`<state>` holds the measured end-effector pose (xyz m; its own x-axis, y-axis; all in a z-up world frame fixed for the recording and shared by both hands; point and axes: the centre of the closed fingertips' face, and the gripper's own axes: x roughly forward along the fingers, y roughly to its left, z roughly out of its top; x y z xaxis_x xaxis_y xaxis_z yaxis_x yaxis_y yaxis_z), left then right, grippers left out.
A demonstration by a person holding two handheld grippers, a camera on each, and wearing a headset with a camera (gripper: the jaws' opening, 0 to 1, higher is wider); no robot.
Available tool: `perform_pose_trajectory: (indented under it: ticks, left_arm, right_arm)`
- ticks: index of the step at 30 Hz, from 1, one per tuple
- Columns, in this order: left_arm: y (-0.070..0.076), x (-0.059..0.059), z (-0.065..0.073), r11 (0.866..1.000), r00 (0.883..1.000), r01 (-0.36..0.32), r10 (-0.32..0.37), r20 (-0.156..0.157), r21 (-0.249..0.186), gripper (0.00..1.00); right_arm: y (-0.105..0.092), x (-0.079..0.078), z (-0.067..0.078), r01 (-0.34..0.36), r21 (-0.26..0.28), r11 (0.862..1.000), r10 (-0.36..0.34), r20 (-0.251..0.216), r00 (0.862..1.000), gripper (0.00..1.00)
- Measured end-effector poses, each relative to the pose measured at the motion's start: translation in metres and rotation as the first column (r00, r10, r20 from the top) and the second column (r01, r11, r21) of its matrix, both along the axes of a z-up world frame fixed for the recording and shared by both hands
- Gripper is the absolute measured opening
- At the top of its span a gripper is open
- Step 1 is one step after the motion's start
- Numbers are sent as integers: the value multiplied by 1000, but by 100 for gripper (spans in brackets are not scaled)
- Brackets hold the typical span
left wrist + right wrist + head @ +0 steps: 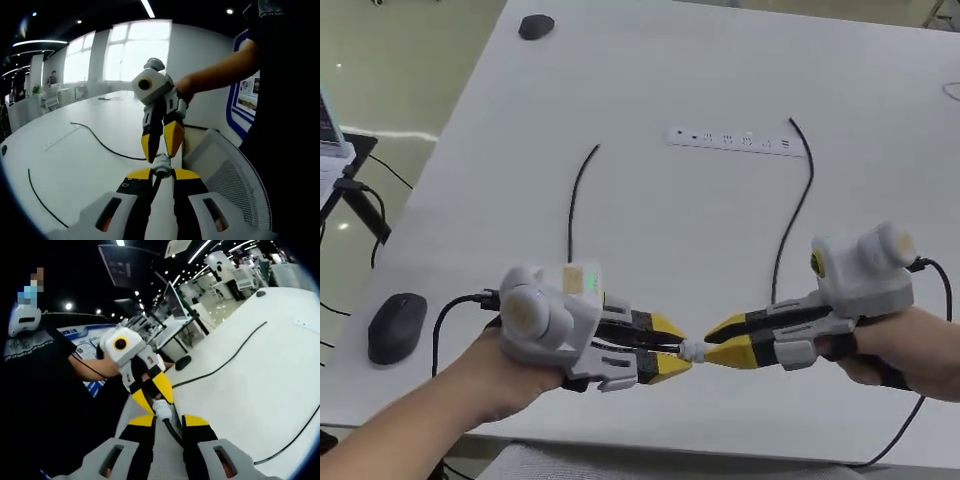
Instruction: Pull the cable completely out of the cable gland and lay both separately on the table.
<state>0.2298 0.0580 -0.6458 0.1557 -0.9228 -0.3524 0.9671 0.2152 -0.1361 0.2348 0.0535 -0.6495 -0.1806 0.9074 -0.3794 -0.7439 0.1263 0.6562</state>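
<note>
Here the cable gland [692,351] sits between facing jaws.

free: bare table [680,230] between left lead [572,205] and right lead [798,210] | blocks: power strip [735,141] beyond; mouse [397,326] at left edge

- The head view looks forward and down on the table [720,80] from close above the left tongs [682,348] and right tongs [708,343].
- The left gripper view runs low over the table, facing the right tongs, very near.
- The right gripper view faces the opposite way; all share the cable gland [692,350].
</note>
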Motion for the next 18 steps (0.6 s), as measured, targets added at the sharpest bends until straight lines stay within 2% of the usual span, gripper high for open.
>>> perform_pose_trajectory:
  ticks: [1,3,6,11,18]
  left_arm:
    - [-1,2,1,1000,1000,-1,1,2,-1,15]
    - [-4,6,2,1000,1000,-6,6,3,-3,15]
    - [-9,8,4,1000,1000,-8,8,-1,6,15]
    - [-17,10,3,1000,1000,-10,10,1,14,15]
    - [-22,13,0,999,1000,-23,23,1,25,15]
  right_arm:
    - [-1,0,0,-7,3,1000,7,-6,1000,16]
    - [0,-5,5,-21,32,999,23,-62,998,16]
    - [0,-2,5,-29,34,999,30,-53,998,14]
    - [-4,2,9,-31,65,997,37,-91,995,10]
    - [-10,3,3,-66,54,996,72,-102,992,9]
